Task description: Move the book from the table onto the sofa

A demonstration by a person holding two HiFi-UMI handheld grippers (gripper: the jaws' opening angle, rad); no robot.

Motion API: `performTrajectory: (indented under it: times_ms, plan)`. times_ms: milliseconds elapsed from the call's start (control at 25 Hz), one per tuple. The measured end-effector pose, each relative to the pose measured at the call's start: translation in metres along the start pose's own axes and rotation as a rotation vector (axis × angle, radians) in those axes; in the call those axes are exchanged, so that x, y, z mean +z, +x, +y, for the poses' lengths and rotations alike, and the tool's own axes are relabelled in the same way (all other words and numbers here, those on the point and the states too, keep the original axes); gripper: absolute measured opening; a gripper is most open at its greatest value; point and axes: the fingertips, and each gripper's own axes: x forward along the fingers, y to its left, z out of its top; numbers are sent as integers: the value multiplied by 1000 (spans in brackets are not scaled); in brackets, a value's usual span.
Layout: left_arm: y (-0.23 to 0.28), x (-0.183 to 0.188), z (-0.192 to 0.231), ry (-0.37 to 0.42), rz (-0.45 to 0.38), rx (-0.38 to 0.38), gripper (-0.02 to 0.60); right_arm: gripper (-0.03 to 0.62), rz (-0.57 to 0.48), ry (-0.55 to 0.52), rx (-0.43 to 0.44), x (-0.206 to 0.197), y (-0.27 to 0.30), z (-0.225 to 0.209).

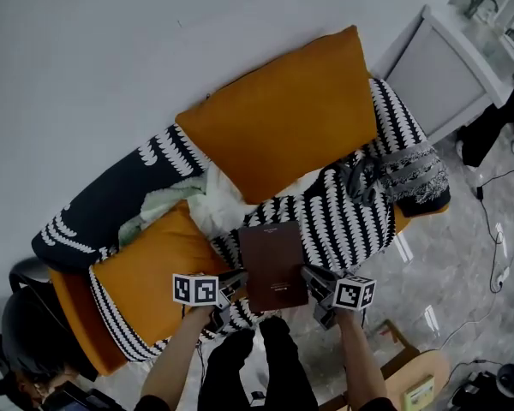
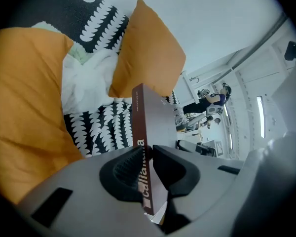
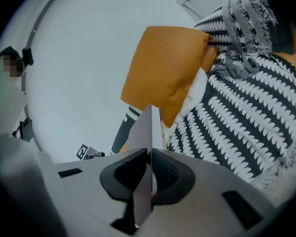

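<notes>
Left gripper (image 1: 237,281) and right gripper (image 1: 312,276) pinch opposite edges of the book (image 1: 274,264) at lower centre; it seems stiff and light

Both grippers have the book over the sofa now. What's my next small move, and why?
Probably lower the book flat onto the black-and-white throw before opening either gripper. The left gripper and right gripper each clamp one side edge, and the book seems to hang above the seat rather than rest on it.
</notes>
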Motion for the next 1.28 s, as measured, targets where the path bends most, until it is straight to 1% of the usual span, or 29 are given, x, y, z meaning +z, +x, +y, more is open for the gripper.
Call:
performTrajectory:
  times_ms: [120, 160, 200, 280, 360, 520, 760, 880, 920, 1000, 1120, 1200, 1280]
  plan:
    - [9, 9, 10, 16, -22, 27, 74, 49, 16, -23, -30, 4, 10, -11]
    - [11, 12, 14, 23, -35, 47, 74, 88, 24, -30, -50, 3, 14, -16]
    - [11, 15, 18, 29, -50, 67, 76, 161, 32, -35, -70, 1, 17, -20]
    - [12, 19, 24, 36, -72, 96, 127, 207, 38, -39, -102, -1, 21, -28]
    - [13, 19, 25, 40, -70, 101, 146, 210, 36, -34, -110, -1, 21, -31]
    - [8, 18, 20, 47, -64, 102, 146, 210, 29, -22, -116, 0, 14, -28]
    - [-4, 13, -5, 57, -51, 87, 146, 210, 8, -23, -108, 3, -3, -4]
    - [-16, 11, -24, 78, -49, 73, 144, 209, 3, -21, -98, 1, -14, 15]
    - [-21, 10, -32, 90, -52, 71, 134, 201, 0, -26, -97, 0, -18, 22]
    - [-32, 12, -47, 127, -61, 77, 108, 144, -14, -47, -101, 1, -27, 37]
    - [-51, 12, -71, 218, -78, 106, 65, 74, -46, -81, -108, 3, -40, 64]
    - [-62, 12, -87, 275, -92, 113, 37, 46, -63, -103, -109, 2, -48, 82]
    - [-73, 12, -100, 312, -108, 111, 25, 34, -76, -121, -107, 0, -54, 99]
